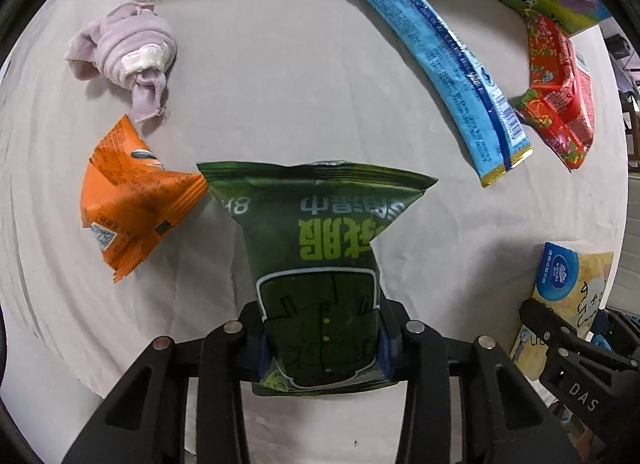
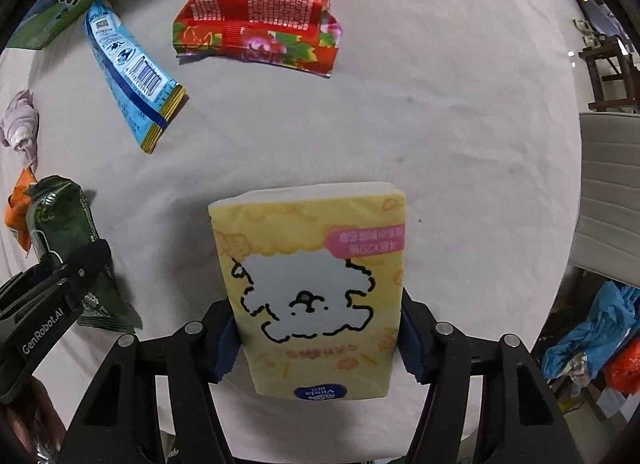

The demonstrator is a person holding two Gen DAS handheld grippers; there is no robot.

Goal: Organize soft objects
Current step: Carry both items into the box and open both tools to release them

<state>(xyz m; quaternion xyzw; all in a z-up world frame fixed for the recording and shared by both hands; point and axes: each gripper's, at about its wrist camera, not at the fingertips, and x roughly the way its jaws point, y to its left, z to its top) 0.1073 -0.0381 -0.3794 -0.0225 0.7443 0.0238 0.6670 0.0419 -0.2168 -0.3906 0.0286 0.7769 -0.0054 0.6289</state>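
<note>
Left wrist: one green packet (image 1: 320, 264) in left tool (image 1: 322, 344), one tissue pack (image 2: 316, 292) in right tool (image 2: 316, 344)

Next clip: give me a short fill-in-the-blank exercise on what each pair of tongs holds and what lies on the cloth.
1. The left tongs are shut on a dark ____ plastic packet.
2. The right tongs grip a ____ tissue pack printed with a white dog.
3. Beside the orange snack pouch lies a knotted ____ cloth bundle.

Missing words: green; yellow; lilac
</note>
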